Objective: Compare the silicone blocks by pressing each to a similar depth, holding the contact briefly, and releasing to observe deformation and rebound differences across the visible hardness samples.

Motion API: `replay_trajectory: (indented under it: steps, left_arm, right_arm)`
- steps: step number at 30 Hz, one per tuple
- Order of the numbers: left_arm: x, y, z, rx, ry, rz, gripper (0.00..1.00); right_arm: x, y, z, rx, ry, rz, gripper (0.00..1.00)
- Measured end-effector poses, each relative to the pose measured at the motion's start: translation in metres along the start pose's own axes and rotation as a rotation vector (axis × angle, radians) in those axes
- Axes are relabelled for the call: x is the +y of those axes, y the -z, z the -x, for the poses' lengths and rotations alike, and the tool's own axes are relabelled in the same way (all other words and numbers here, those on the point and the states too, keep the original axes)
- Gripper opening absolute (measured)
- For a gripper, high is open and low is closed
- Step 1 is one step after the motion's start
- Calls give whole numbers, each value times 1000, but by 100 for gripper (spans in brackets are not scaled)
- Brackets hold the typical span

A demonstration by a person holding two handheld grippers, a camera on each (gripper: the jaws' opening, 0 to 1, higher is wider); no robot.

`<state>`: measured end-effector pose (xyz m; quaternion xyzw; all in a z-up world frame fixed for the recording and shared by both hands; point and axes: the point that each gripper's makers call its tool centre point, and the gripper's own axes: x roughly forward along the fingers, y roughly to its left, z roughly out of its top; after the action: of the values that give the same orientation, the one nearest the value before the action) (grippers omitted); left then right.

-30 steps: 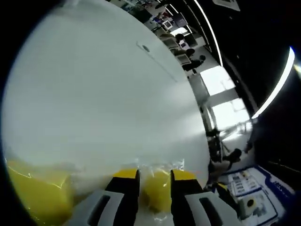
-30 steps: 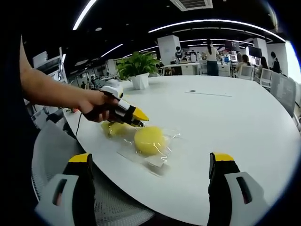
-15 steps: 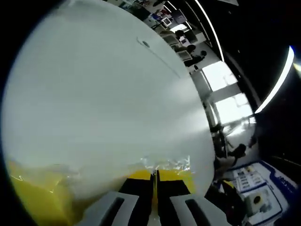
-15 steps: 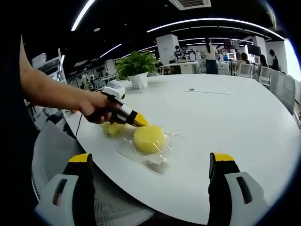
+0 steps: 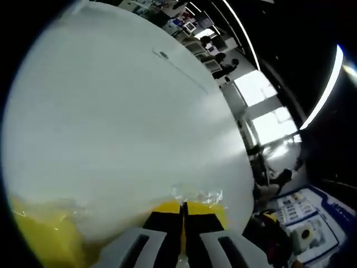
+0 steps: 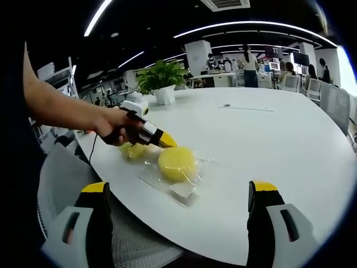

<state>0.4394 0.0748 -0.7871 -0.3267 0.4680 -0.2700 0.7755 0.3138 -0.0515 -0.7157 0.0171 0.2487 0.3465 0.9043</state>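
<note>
A round yellow silicone block (image 6: 177,163) lies in a clear plastic bag (image 6: 187,187) on the white table (image 6: 268,139). A second yellow block (image 6: 133,151) sits just behind it, partly hidden by a hand. That hand holds my left gripper (image 6: 167,142), whose shut yellow tips touch the round block's upper left edge. In the left gripper view the left gripper (image 5: 183,215) has its jaws pressed together over crinkled plastic (image 5: 198,195), with a blurred yellow block (image 5: 44,240) at lower left. My right gripper (image 6: 178,190) hovers wide open near the table's front edge, holding nothing.
A potted plant (image 6: 163,78) stands at the table's far side. A grey mesh chair (image 6: 58,173) sits by the near left edge. Behind the table are desks, chairs and standing people (image 6: 247,58). A small round port (image 6: 227,106) is set in the tabletop.
The left jaws, open around a yellow block a second ago, have closed together and stayed shut. The right gripper has held still and open.
</note>
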Motion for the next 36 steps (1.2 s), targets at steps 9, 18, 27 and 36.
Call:
replay_trajectory:
  steps: [9, 18, 27, 36]
  left_arm:
    - [-27, -4, 3, -10, 65, -74, 0]
    - [-37, -10, 9, -17, 52, -184, 0]
    - [-55, -19, 21, -92, 111, -372, 0]
    - [-72, -23, 36, -124, 161, -375, 0]
  right_arm:
    - [0, 1, -1, 4, -4, 4, 96]
    - [-3, -3, -2, -3, -3, 10, 96]
    - [-1, -4, -2, -8, 0, 11, 96]
    - [1, -5, -2, -14, 0, 13, 96]
